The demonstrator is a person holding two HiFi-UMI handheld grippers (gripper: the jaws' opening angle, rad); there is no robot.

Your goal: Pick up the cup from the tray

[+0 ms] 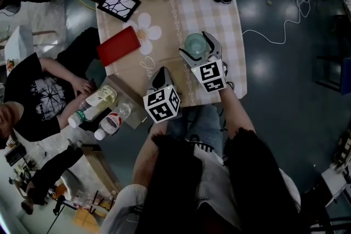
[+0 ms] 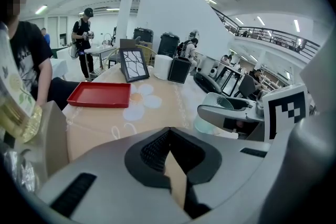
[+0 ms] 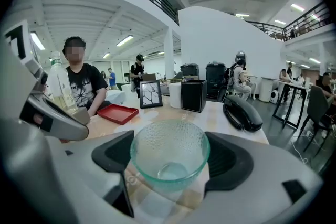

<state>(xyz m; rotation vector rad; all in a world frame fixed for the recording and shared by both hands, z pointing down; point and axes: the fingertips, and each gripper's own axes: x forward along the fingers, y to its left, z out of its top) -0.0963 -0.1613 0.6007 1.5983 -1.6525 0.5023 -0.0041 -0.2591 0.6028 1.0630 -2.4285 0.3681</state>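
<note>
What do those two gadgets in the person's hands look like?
Both the left gripper and right gripper are smooth grey shells with black ribbed pads inside the jaws. Each carries a white cube printed with black square markers. The person's sleeves are dark.

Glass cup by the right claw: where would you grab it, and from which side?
Probably its outer wall just below the rim, coming in level from the side and pressing two opposite sides. The cup stands upright, is round and widens toward the top, so a grip there shouldn't let it slip down. The right claw is closed on it this way.
</note>
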